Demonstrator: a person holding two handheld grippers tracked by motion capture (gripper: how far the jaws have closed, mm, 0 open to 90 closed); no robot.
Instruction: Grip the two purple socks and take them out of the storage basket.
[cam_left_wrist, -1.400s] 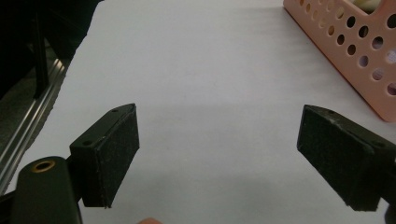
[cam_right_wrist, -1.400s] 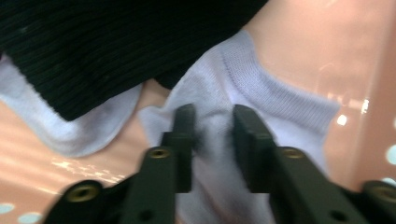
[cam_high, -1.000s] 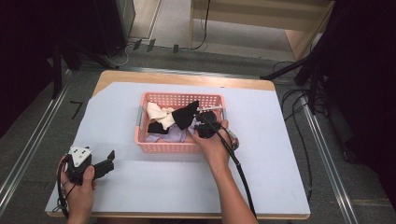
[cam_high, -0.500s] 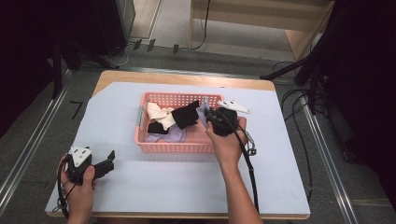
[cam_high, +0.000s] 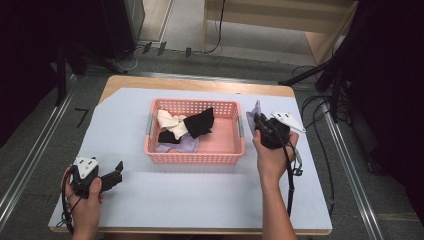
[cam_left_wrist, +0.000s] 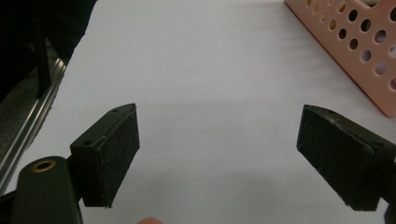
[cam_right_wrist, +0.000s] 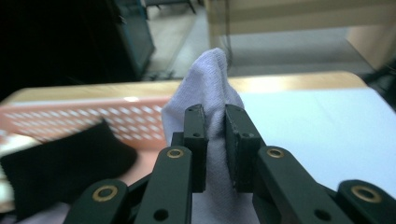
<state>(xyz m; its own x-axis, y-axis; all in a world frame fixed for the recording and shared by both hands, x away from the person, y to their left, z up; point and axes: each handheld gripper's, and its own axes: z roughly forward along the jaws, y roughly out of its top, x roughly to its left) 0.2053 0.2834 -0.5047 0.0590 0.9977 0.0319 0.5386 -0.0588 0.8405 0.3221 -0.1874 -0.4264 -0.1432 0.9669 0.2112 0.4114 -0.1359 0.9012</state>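
Just right of the pink basket (cam_high: 196, 155), beyond its right wall: right gripper (cam_high: 261, 121) held in a hand (cam_high: 271, 159), jaws clamped on a pale lilac sock (cam_high: 253, 112). Seen from the right gripper view, same sock (cam_right_wrist: 208, 88) pinched between the two black jaws and standing up above them in a soft peak, with the basket (cam_right_wrist: 84, 119) off to the left and a black sock (cam_right_wrist: 60, 163) spilling at its near side.

Inside the basket: a cream cloth (cam_high: 171, 122) toward the left wall, the black sock (cam_high: 199, 121) draped across the middle and touching the cream one, another lilac piece (cam_high: 181, 145) under both near the front wall. Right part of the basket floor bare.

Well to the front left of the basket, near the table's (cam_high: 192, 84) front left corner: left gripper (cam_high: 118, 173) in the other hand (cam_high: 86, 210), resting low on the pale sheet (cam_high: 190, 195), jaws spread wide apart with nothing between them. From the left gripper view, bare sheet (cam_left_wrist: 201, 84) between the jaws and a corner of the basket (cam_left_wrist: 355, 42) at upper right, apart from the gripper.
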